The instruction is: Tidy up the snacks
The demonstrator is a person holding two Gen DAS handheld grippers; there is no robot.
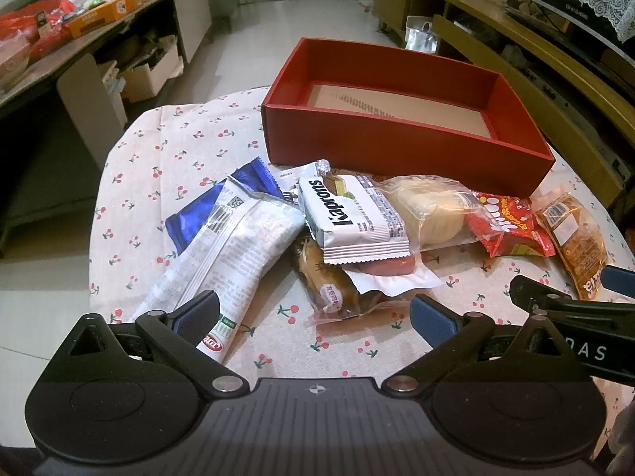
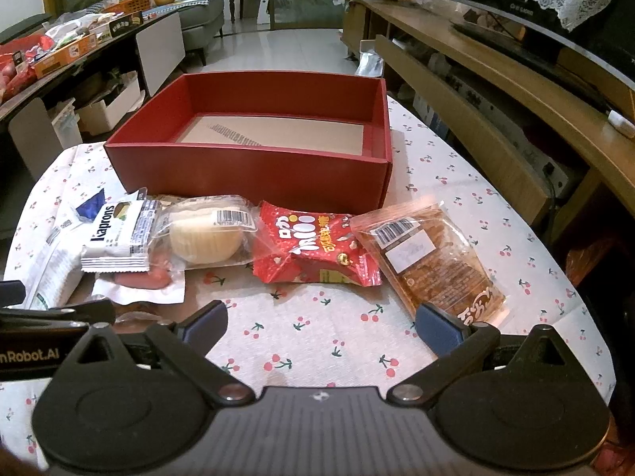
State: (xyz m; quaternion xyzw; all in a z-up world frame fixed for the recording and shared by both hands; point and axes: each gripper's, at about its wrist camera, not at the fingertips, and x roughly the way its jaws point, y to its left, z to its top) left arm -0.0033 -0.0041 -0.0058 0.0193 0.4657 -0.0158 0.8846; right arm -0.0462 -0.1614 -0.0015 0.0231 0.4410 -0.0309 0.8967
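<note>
Both tools spread apart, holding nothing: left tool (image 1: pixel 313 315) near the long white packet (image 1: pixel 230 261), right tool (image 2: pixel 321 323) just beside the brown pastry bag (image 2: pixel 432 261). Snacks lie in a loose row on the desk (image 2: pixel 317 341), wafer pack (image 1: pixel 351 216) on top of others. Red box (image 2: pixel 254 166) sits just behind, bare inside, probably meant to take them.

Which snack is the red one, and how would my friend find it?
Start at the big red box on the cherry tablecloth. In the row of snacks before it, the red packet lies between a pale round bun and a brown pastry. It alone is bright red with white writing.
</note>
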